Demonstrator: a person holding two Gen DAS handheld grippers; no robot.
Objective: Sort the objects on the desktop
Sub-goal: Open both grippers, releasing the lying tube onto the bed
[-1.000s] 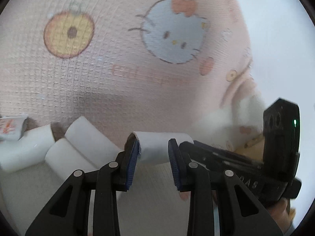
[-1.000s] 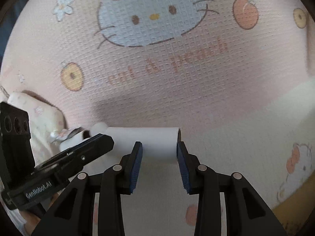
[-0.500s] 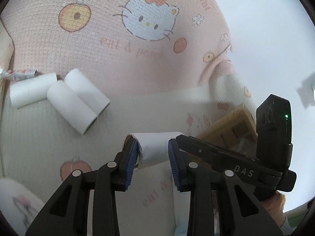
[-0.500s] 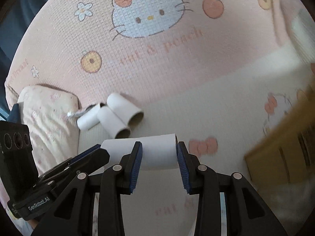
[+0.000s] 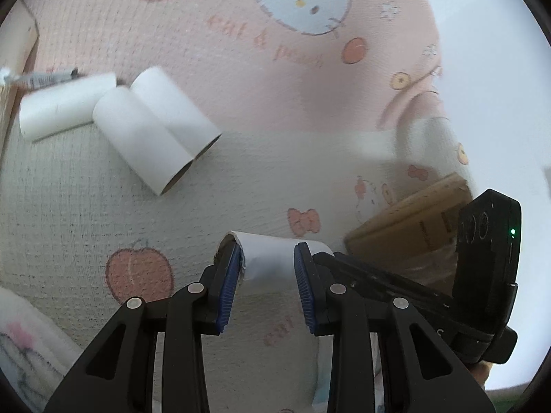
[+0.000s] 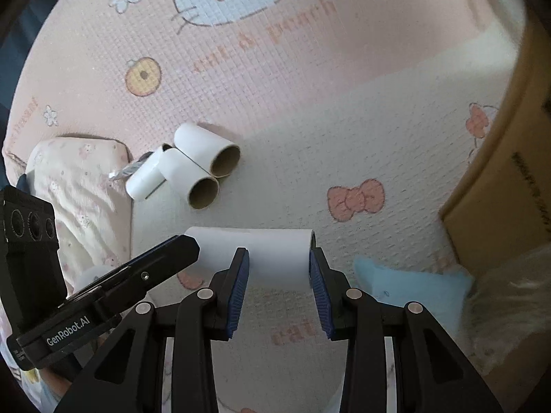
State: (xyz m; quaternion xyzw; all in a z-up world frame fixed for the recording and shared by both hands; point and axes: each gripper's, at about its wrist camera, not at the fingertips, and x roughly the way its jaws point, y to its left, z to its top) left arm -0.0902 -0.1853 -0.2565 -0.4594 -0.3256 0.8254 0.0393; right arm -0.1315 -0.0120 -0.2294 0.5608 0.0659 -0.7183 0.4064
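Both the left gripper (image 5: 267, 268) and the right gripper (image 6: 279, 275) pinch one white paper tube (image 6: 275, 247) above the near mat (image 6: 344, 144); uneven pulling could crush or drop it.

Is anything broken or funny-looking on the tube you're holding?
Yes. The held tube has a torn, ragged rim at its left end, beside the left tongs. The three loose tubes on the blanket have clean round ends.
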